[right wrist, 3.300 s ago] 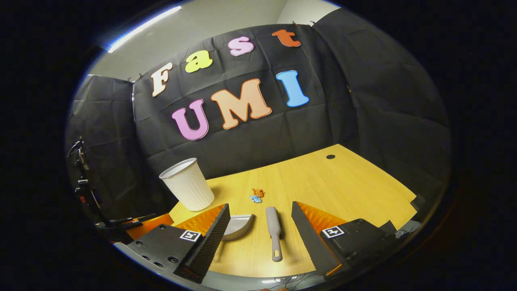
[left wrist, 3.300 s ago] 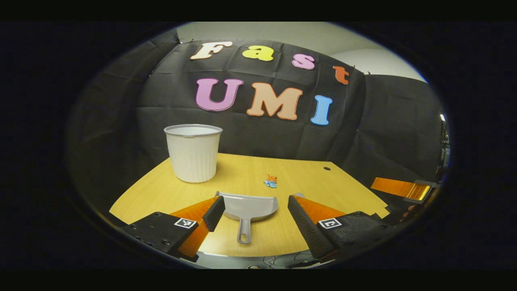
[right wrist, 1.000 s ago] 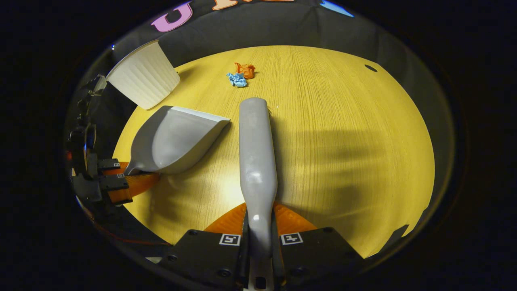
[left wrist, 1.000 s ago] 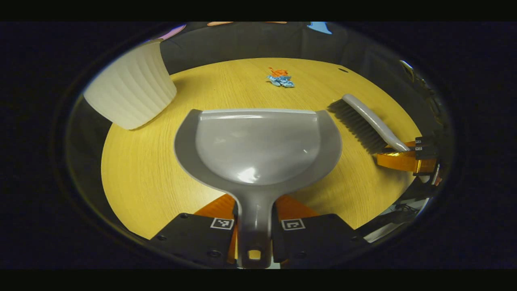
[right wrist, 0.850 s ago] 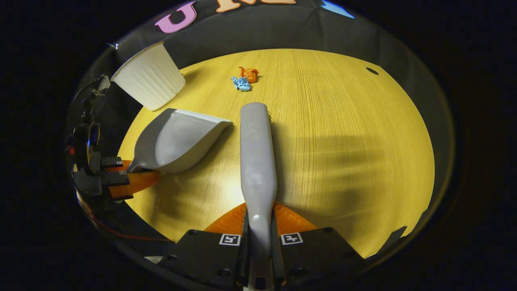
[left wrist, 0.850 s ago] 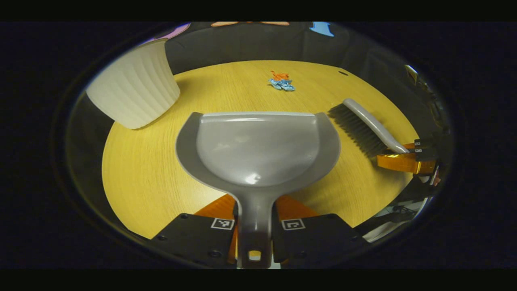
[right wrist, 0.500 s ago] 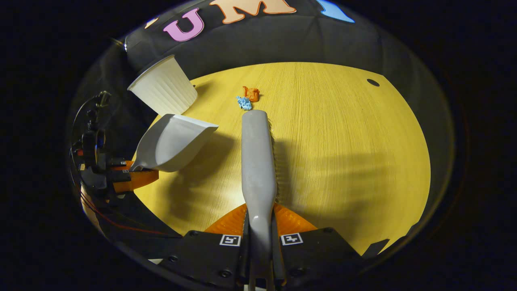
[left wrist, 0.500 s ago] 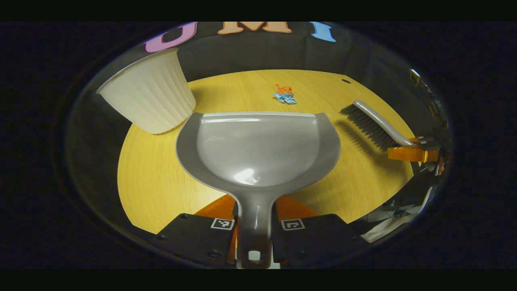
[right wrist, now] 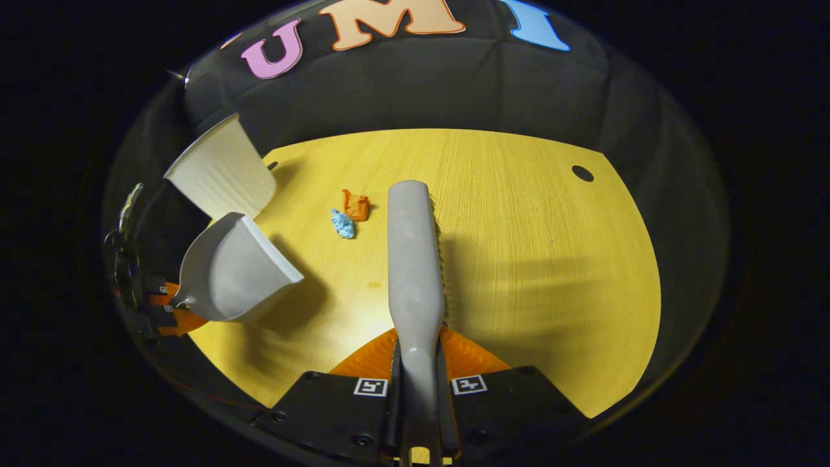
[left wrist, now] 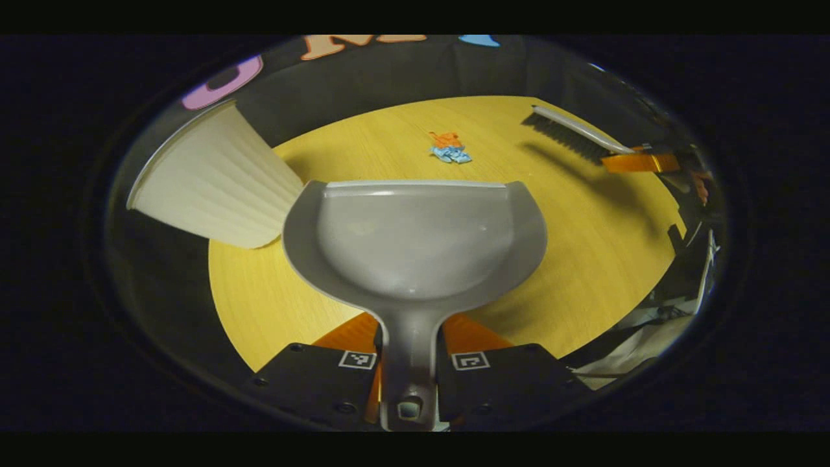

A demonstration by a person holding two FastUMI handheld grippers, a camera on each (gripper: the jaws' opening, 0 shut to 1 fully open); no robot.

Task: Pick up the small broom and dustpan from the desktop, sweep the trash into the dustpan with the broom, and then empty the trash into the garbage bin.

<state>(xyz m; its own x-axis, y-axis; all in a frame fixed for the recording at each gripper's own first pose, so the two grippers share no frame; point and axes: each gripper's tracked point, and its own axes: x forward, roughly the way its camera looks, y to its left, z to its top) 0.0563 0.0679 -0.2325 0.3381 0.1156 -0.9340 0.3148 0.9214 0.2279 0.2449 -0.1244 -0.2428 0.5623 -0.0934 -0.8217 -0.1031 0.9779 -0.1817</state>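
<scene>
My left gripper (left wrist: 408, 353) is shut on the handle of the grey dustpan (left wrist: 415, 240), which hangs lifted above the wooden desktop (left wrist: 583, 227) with its mouth facing away. My right gripper (right wrist: 416, 370) is shut on the handle of the grey small broom (right wrist: 414, 259), bristles on its right side. Ahead of the dustpan lie two bits of trash, an orange crumple (left wrist: 446, 138) and a blue one (left wrist: 452, 154). In the right gripper view the orange crumple (right wrist: 356, 205) and the blue crumple (right wrist: 342, 224) lie left of the broom's tip, with the dustpan (right wrist: 233, 272) further left. In the left gripper view the broom (left wrist: 570, 133) is at far right.
A white ribbed garbage bin (left wrist: 214, 181) stands on the desk just left of the dustpan, and in the right gripper view the bin (right wrist: 220, 172) is at far left. A small round hole (right wrist: 582, 173) sits in the desktop (right wrist: 551, 272) at the far right. The black wall cloth closes off the back.
Both grippers closed on the dustpan and broom handles and lifted them off the desk. Over the last second both tools moved forward; the broom now sits right of the trash.
</scene>
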